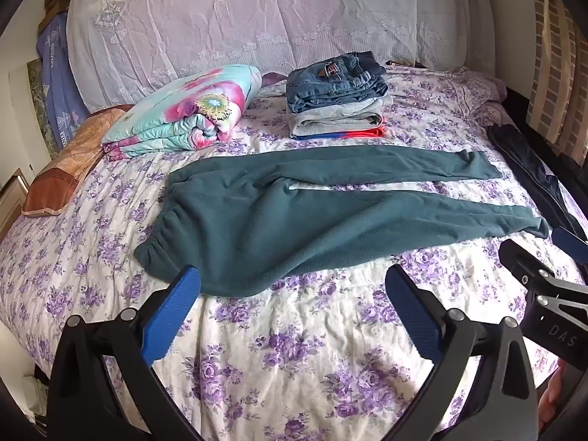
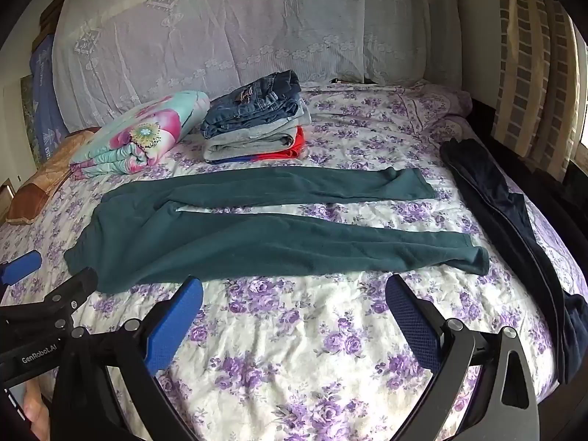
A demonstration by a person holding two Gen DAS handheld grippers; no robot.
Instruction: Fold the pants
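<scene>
left wrist view: left gripper [image 1: 292,290] hangs over the flowered bedspread [image 1: 294,367], jaws spread wide with nothing between the blue pads, just short of the near edge of the teal pants [image 1: 257,228]
right wrist view: right gripper [image 2: 294,299] also spread wide and empty, above bare bedspread just in front of the nearer leg
pants: laid flat across the bed, waistband to the left, both legs running right, slightly parted so a strip of sheet shows between them; unfolded
nearer leg cuff: [image 2: 474,261] lies just beyond the right gripper's right finger
folded stack: jeans on grey and red-orange garments [image 1: 336,99], behind the pants, apart from them
floral quilt: [image 1: 183,114] rolled up, left of the stack
dark garment: [image 2: 514,228] strung along the bed's right side, apart from the pants
brown pillow: [image 1: 70,165] at the bed's left edge
backdrop: lace cover [image 1: 257,18] over the headboard
</scene>
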